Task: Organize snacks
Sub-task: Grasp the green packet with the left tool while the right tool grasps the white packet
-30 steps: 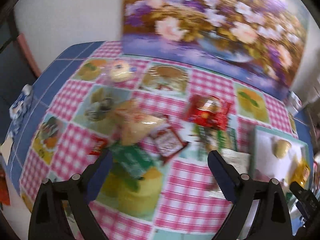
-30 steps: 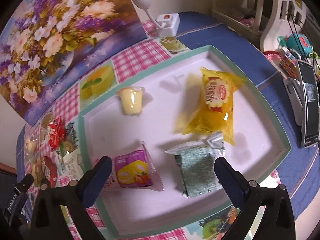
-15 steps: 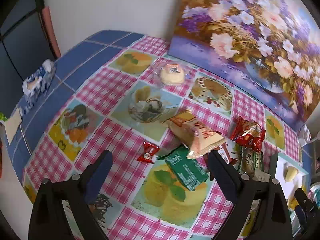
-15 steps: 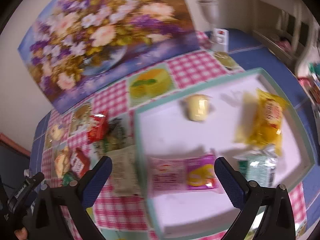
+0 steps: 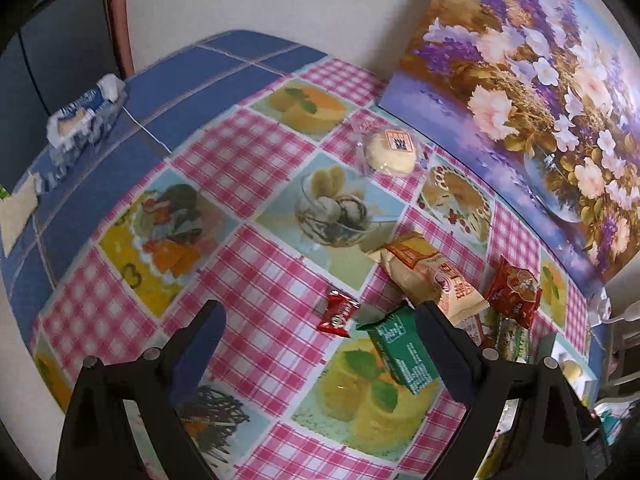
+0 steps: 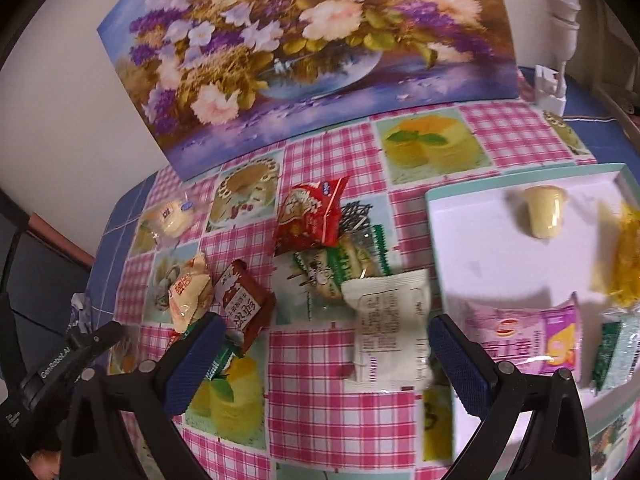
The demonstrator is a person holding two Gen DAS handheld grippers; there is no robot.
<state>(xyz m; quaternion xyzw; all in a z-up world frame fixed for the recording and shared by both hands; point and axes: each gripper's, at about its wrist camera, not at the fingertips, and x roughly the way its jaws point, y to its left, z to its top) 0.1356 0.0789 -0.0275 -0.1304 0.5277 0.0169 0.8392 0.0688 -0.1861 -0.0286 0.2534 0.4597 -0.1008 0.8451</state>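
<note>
Loose snacks lie on the checked tablecloth: a white packet (image 6: 390, 330), a red bag (image 6: 310, 216), a green-and-white pack (image 6: 340, 266), a brown bar (image 6: 242, 308) and a cream bun pack (image 6: 190, 298). My right gripper (image 6: 322, 360) hangs open above the white packet, holding nothing. The white tray (image 6: 436, 216) on the right holds a jelly cup (image 6: 544, 216), a yellow bag (image 6: 626, 264), a pink packet (image 6: 528, 344) and a green packet (image 6: 618, 354). My left gripper (image 5: 320, 340) is open over a small red candy (image 5: 338, 314), beside a green packet (image 5: 402, 348). A round bun (image 5: 390, 150) sits farther back.
A flower painting (image 6: 304, 44) leans on the wall behind the table. A tissue pack (image 5: 82, 114) lies at the table's left edge. A white power strip (image 6: 550, 88) stands at the back right. The left gripper's body (image 6: 60, 368) shows at the right view's lower left.
Both grippers have swung left. The right view has moved off the tray onto the loose snacks; the left view now takes in the table's left part. Both stay open.
</note>
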